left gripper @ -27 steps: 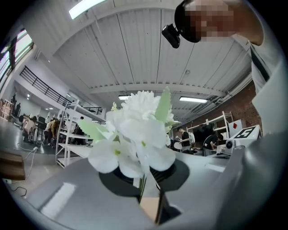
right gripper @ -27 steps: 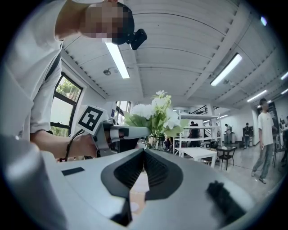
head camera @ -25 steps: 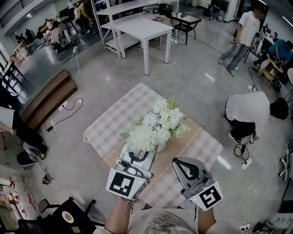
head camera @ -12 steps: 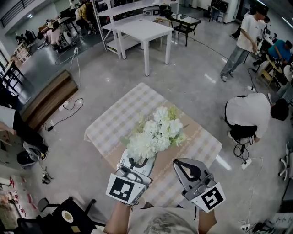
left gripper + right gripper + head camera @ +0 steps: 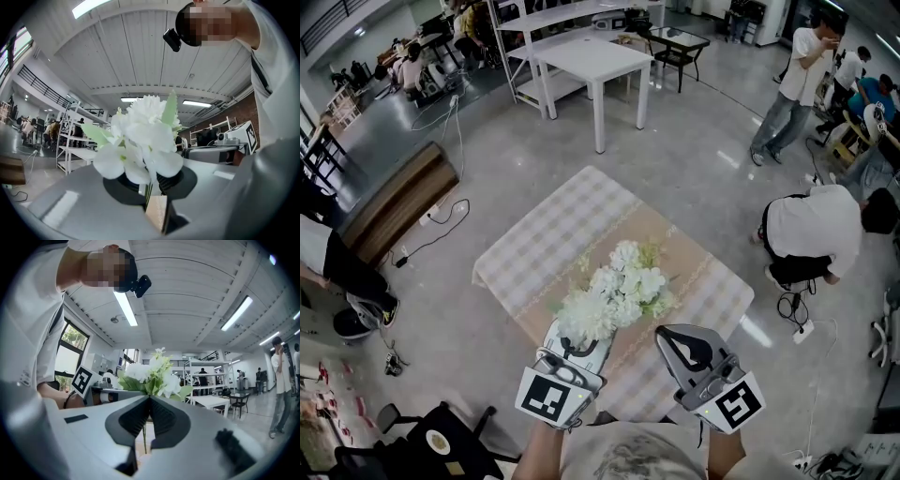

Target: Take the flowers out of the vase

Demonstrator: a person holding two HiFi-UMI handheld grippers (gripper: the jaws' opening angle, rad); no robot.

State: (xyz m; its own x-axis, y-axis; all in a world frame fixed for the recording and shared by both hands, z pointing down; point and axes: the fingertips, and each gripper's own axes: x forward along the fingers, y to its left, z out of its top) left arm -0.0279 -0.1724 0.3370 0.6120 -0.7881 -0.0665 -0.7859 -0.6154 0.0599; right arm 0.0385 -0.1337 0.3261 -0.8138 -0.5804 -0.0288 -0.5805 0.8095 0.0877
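The left gripper [image 5: 577, 339] comes in from approx 7 o'clock of the head view, squeezed narrow on the flowers [image 5: 617, 295]. The bunch fans out toward 1 o'clock from its tip, over the middle of the bench [image 5: 572, 225]. In the left gripper view the pads [image 5: 166, 181] pinch the stems [image 5: 148, 194] low, just under the blooms, w/ the white heads standing straight up above the jaws. That grip looks deliberate. Holding the bare stems spares the petals, and w/ the gripper level the stems run upright through it, so the bunch can go straight up w/o dragging sideways.

The right gripper [image 5: 666, 336] sits at approx 5 o'clock, well apart from the flowers, jaws pressed together w/ nothing between them. The thin stem seen through the gap in its own view belongs to the bunch beyond it, not to anything it holds. It's prob just parked clear of the lift, spare in case something needs steadying.

The vase isn't visible from any angle: the blooms cover the spot where it would stand, and under the left gripper's jaws only the tan runner [image 5: 670, 246] shows. So I can't say whether the stem ends are out of the neck yet. My guess is the lift is under way or nearly done. Main risk is a loose stem slipping out of that narrow pinch, or the hidden vase tipping if the stems catch its rim.
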